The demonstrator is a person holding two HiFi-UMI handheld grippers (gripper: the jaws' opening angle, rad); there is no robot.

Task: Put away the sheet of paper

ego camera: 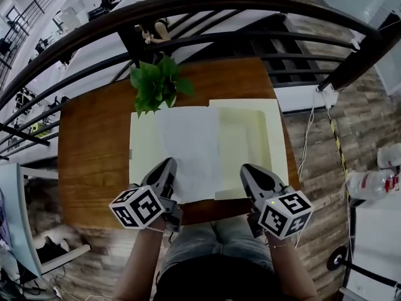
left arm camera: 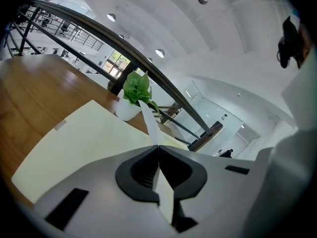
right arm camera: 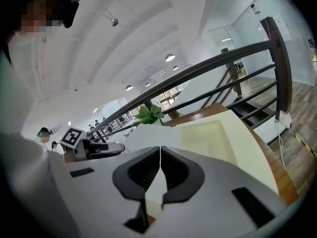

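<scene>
Left claw (ego camera: 169, 163), right claw (ego camera: 246, 169) both clamped shut.

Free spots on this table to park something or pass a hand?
Widest bare wood: left side of the table, between its edge and the cream folder. A narrow strip behind the folder, right of the plant. Crowded: middle and near edge, where the sheet of paper overlies the folder, left gripper and right gripper clamped there.
</scene>
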